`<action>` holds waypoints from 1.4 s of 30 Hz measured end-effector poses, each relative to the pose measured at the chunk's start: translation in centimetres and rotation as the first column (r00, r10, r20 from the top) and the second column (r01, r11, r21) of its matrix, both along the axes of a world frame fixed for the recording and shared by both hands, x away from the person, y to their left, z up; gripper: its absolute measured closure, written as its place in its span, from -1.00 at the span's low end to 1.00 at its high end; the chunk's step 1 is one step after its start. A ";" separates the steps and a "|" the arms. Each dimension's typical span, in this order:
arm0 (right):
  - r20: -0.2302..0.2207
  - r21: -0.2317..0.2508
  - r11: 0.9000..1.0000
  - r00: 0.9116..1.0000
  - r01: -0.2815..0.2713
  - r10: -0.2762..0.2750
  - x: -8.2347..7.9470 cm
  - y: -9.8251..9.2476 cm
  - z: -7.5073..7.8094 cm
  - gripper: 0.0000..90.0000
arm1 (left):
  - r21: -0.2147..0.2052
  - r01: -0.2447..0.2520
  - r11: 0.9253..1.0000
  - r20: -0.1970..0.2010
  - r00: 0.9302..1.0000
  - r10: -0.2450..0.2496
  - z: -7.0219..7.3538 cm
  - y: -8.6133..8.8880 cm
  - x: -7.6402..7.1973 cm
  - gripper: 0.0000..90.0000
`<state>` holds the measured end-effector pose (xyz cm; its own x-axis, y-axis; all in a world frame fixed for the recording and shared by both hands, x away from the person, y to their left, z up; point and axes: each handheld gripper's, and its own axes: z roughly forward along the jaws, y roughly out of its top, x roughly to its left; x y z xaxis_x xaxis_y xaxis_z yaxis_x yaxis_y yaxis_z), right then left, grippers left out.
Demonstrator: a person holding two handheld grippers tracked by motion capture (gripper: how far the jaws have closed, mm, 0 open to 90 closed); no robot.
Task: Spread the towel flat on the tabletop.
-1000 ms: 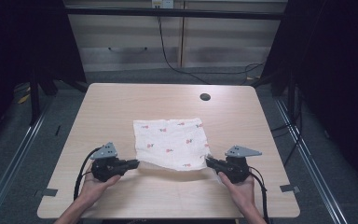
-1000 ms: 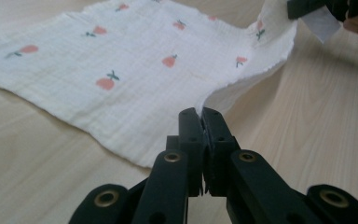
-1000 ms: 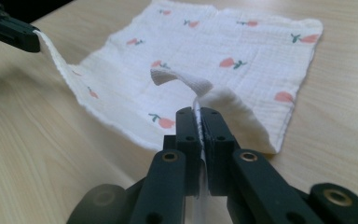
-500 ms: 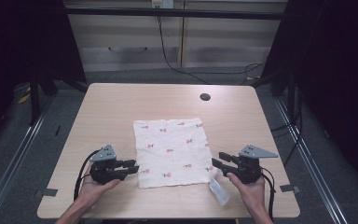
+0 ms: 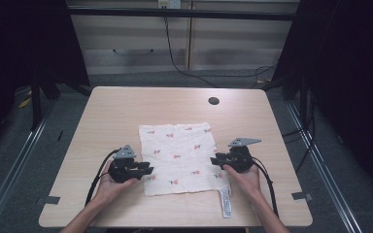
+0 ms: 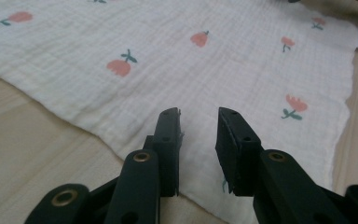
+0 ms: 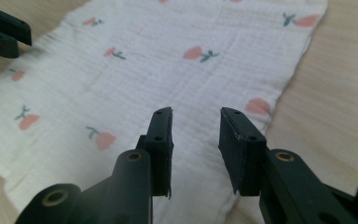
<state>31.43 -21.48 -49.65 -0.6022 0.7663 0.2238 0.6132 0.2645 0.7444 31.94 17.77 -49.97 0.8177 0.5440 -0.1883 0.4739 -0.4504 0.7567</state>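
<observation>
High view: one white flower-print muslin cloth [image 5: 179, 158] flat at table [image 5: 126, 111] centre, label [image 5: 226, 201] at 5 o'clock. Two grippers, left [image 5: 148, 170] and right [image 5: 215, 160]: jaws apart, just closing slightly, nothing clamped.

One cloth [image 5: 178, 157], two grippers

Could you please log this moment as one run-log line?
cloth: flat on table | left gripper: open, at left edge | right gripper: open, at right edge

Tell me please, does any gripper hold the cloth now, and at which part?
Nothing is held. The left gripper and the right gripper have open jaws over the side edges of the cloth, which lies flat on the table.
</observation>
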 end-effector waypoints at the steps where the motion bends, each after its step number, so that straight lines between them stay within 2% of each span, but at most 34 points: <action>1: -0.013 -0.019 1.000 1.000 -0.004 0.003 0.1 0.1 -0.4 0.45 | 0.012 0.005 1.000 0.000 1.000 -0.005 -0.2 -0.1 -0.1 0.56; 3: -0.030 -0.054 0.998 0.999 -0.016 0.014 0.0 0.3 -0.8 0.47 | 0.039 0.012 0.999 -0.006 1.000 -0.012 -0.5 -0.3 -0.1 0.58; 15: -0.020 -0.099 0.995 0.999 -0.029 0.027 -2.2 0.6 -0.6 0.46 | 0.044 -0.007 0.999 0.019 1.000 0.006 -0.6 0.3 0.2 0.66; 23: -0.035 -0.093 0.994 0.998 -0.051 0.048 -3.6 0.6 -0.5 0.55 | 0.043 -0.001 0.999 0.019 1.000 0.000 -0.7 0.6 0.1 0.65; 30: -0.044 -0.100 0.993 0.997 -0.062 0.058 -3.9 0.6 -0.4 0.60 | 0.058 0.004 0.998 0.024 1.000 -0.005 -0.5 0.7 -0.2 0.65; 34: -0.049 -0.103 0.992 0.997 -0.072 0.067 -4.3 0.8 -0.3 0.61 | 0.065 0.019 0.998 0.028 0.999 -0.020 -0.5 0.9 -1.0 0.65; 37: -0.053 -0.096 0.992 0.996 -0.080 0.076 -4.8 0.7 -0.3 0.61 | 0.079 0.024 0.997 0.045 0.999 -0.027 -0.4 1.0 -1.7 0.64; 42: -0.053 -0.097 0.991 0.995 -0.087 0.082 -5.4 0.6 -0.3 0.61 | 0.087 0.041 0.995 0.043 0.998 -0.045 -0.3 1.1 -2.7 0.62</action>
